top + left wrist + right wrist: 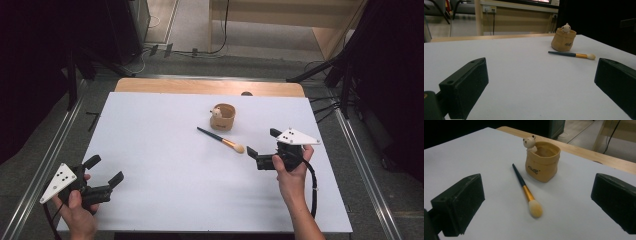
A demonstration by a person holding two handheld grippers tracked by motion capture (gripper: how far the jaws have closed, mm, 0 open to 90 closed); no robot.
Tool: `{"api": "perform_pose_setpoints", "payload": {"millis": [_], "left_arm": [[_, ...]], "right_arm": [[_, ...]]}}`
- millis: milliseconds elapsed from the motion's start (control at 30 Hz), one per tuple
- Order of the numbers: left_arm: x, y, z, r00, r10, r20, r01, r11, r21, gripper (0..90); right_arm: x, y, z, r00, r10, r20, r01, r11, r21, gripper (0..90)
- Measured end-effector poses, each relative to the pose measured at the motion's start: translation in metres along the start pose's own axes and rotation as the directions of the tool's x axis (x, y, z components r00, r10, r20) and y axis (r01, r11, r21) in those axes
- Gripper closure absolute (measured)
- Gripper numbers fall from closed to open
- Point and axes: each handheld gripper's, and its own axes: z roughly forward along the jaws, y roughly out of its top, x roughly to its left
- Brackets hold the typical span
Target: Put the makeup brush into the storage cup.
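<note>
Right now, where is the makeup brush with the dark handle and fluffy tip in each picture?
High view: the dark-handled makeup brush with a gold band and cream tip lies just right of centre, tip toward the right tongs.
Left gripper view: upper right, lying flat, tip to the right.
Right gripper view: in the middle, tip nearest the camera.
Shared landmark: the tan sack-shaped pot with a little bear on its rim, right behind the brush.
</note>
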Motion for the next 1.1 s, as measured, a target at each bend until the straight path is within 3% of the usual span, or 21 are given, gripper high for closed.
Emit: {"api": "perform_pose_setpoints", "payload": {"millis": [333,633,767,867,1100], "left_arm": [[0.001,0.0,-0.001,1.0,-0.004,0.0,0.004,1.0,-0.004,0.0],[0.001,0.0,0.0,1.0,-0.007,0.005,0.007,1.0,-0.002,0.0],[0.001,0.0,0.001,1.0,-0.006,0.007,0.006,1.0,0.0,0.0],[0.0,0.0,0.001,1.0,-0.004,0.008,0.004,1.0,0.003,0.0],[0.0,0.0,0.002,1.0,-0.002,0.01,0.002,1.0,0.007,0.0]], "right_arm": [[0.004,0.023,0.03,0.9994,-0.019,-0.03,0.02,0.999,0.039,0.0],[0.005,0.027,0.054,0.9971,-0.052,-0.056,0.059,0.99,0.128,0.0],[0.001,0.029,0.063,0.9941,-0.042,-0.1,0.057,0.987,0.151,0.0],[0.001,0.031,0.067,0.9933,-0.043,-0.107,0.06,0.985,0.163,0.0],[-0.002,0.037,0.082,0.9877,-0.067,-0.141,0.1,0.965,0.24,0.0]]}}
